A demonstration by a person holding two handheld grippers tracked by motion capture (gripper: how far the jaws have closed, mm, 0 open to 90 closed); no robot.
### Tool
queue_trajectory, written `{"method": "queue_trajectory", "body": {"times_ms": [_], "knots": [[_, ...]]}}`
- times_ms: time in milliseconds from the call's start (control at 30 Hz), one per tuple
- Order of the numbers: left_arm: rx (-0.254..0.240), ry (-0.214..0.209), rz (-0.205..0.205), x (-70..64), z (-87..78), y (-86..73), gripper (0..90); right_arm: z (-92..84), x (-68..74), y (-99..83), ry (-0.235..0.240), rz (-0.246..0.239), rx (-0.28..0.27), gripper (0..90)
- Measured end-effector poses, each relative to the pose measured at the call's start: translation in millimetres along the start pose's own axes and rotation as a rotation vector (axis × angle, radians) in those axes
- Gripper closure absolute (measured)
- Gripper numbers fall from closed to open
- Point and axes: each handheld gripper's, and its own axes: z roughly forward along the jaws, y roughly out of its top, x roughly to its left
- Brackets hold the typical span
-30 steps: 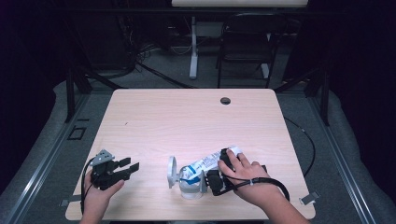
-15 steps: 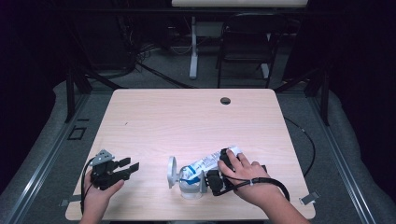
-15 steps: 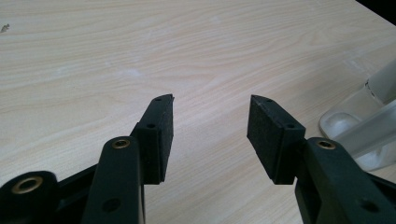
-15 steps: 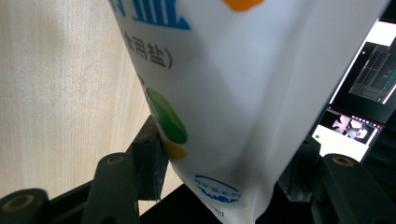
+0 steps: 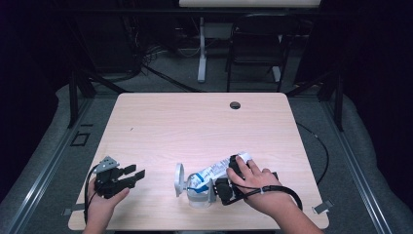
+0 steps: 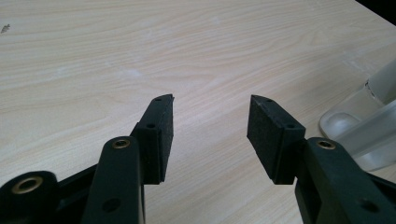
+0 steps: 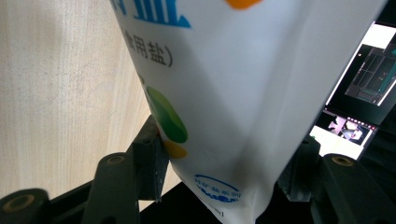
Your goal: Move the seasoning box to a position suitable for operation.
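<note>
The right gripper (image 5: 221, 187) is clamped on a white salt bag (image 5: 214, 171); in the right gripper view both jaws press against the sides of the bag (image 7: 224, 93), which carries blue print and green and orange dots. The bag lies tilted near the front edge of the tabletop (image 5: 204, 122), its lower end over a clear jar (image 5: 197, 195) whose round lid (image 5: 179, 179) stands on edge just beside it. The right hand (image 5: 255, 183) covers the gripper from above.

The left gripper (image 5: 134, 176) rests well apart at the front left, held in the left hand (image 5: 104, 197). Its jaws stand apart with only bare wood between them, and the jar (image 6: 369, 126) shows at the right edge of the left gripper view.
</note>
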Motion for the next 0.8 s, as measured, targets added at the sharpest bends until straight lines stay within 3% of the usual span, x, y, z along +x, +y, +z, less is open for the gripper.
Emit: {"method": "queue_trajectory", "body": {"times_ms": [800], "knots": [[0.006,0.0,-0.002,0.8,0.0,-0.3,51.4,-0.3,-0.2,0.0,-0.004,-0.007,-0.003,44.8]]}}
